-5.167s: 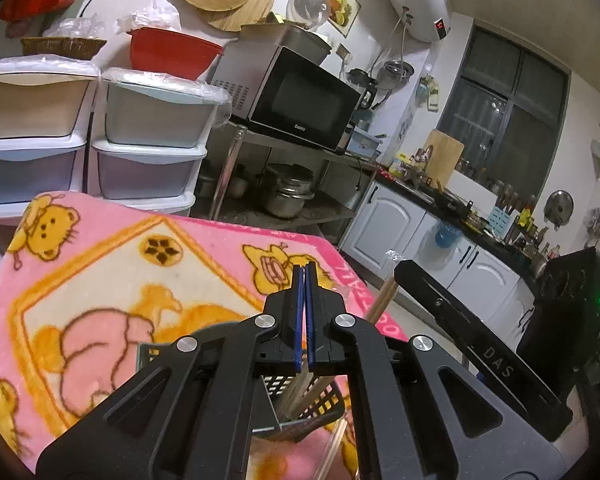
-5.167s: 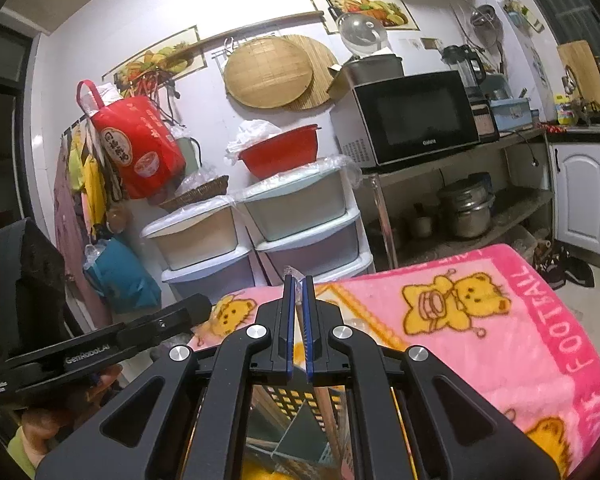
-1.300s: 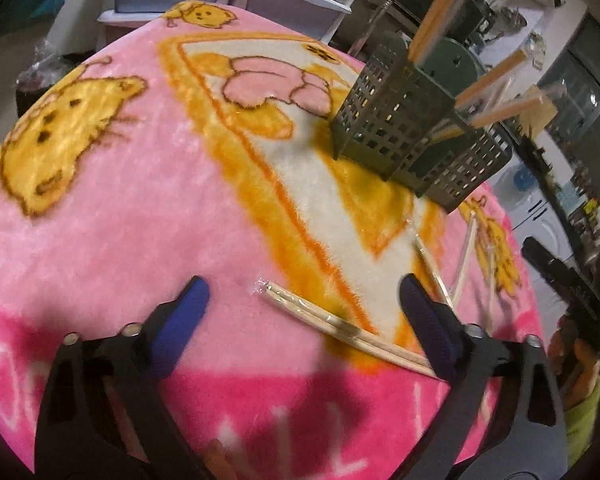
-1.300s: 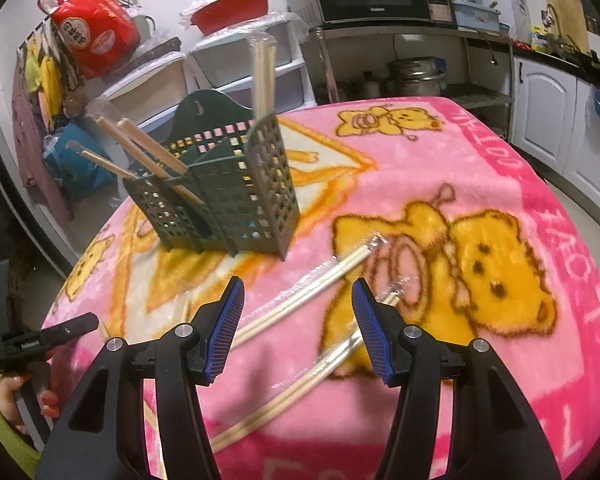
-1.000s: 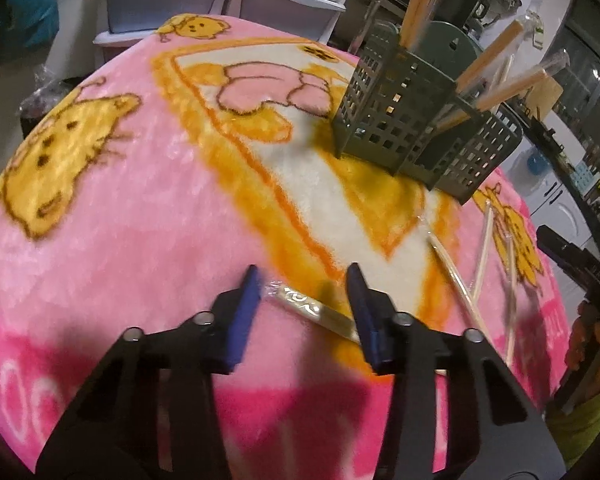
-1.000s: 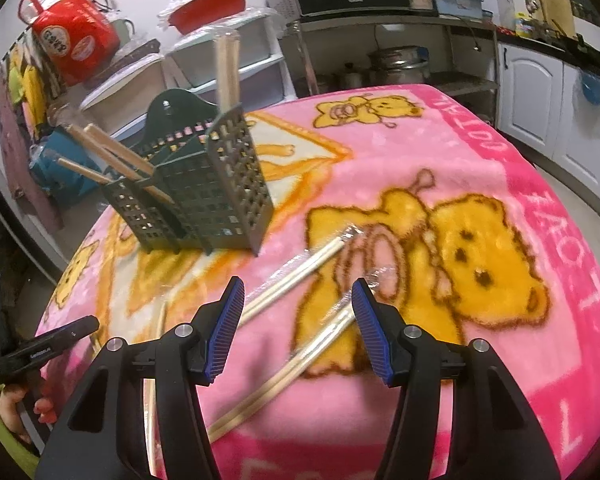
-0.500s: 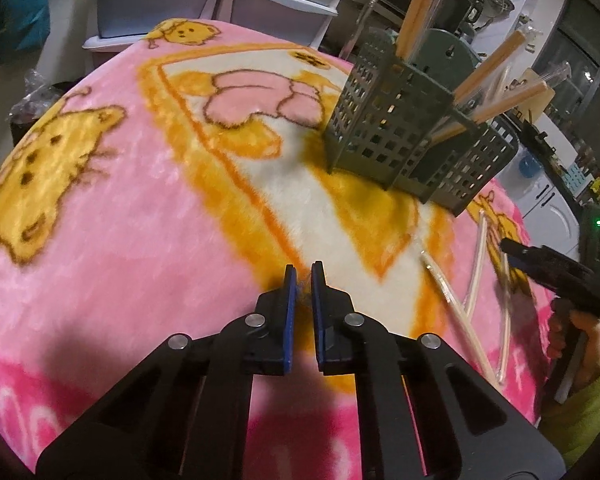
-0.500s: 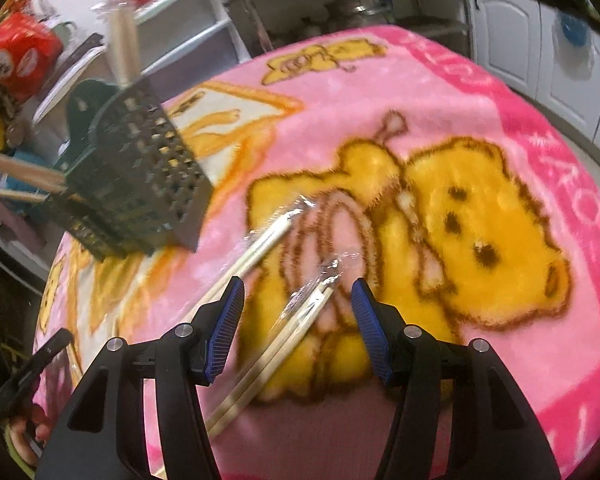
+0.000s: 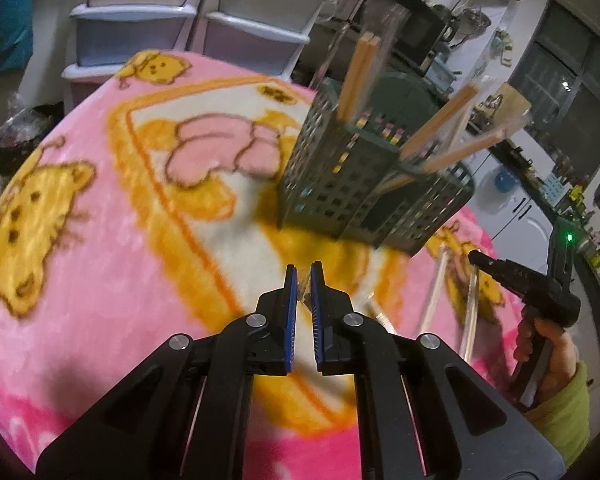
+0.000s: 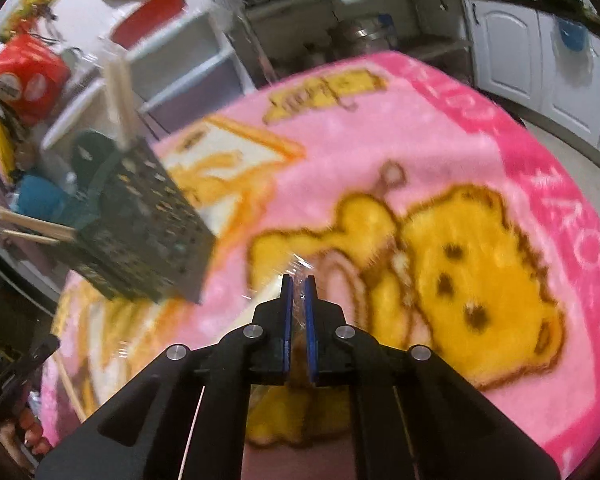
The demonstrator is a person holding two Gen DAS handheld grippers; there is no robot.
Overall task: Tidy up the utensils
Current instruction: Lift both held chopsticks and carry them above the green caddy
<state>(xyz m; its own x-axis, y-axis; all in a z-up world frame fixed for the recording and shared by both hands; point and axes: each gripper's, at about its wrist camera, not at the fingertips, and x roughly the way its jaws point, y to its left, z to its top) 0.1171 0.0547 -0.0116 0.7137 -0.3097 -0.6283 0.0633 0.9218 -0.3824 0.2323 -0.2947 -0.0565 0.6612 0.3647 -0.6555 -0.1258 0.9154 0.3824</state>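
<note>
Moved: both grippers, wide apart a second ago, have just been closing — each now pinches a plastic-wrapped chopstick pair.
Hard to make out: both views are motion-blurred; most of each held pair is hidden under its gripper.
Left gripper [image 9: 303, 276]: narrow, clamped on wrapped chopsticks [image 9: 302, 285], only the wrapper tip showing.
Right gripper [image 10: 298, 280]: narrow, wrapper of second chopstick pair [image 10: 299, 273] between the pads.
Beyond: more wrapped pairs [image 9: 436, 292] lie on the pink blanket [image 9: 100, 264]; farther — the green utensil caddy [image 9: 364, 188], chopsticks standing in it.

The desk is covered by a pink cartoon-bear blanket [image 9: 100, 280]. On it stands a dark green mesh utensil caddy [image 9: 352, 200], with wrapped chopsticks [image 9: 434, 300] lying just beside it.
</note>
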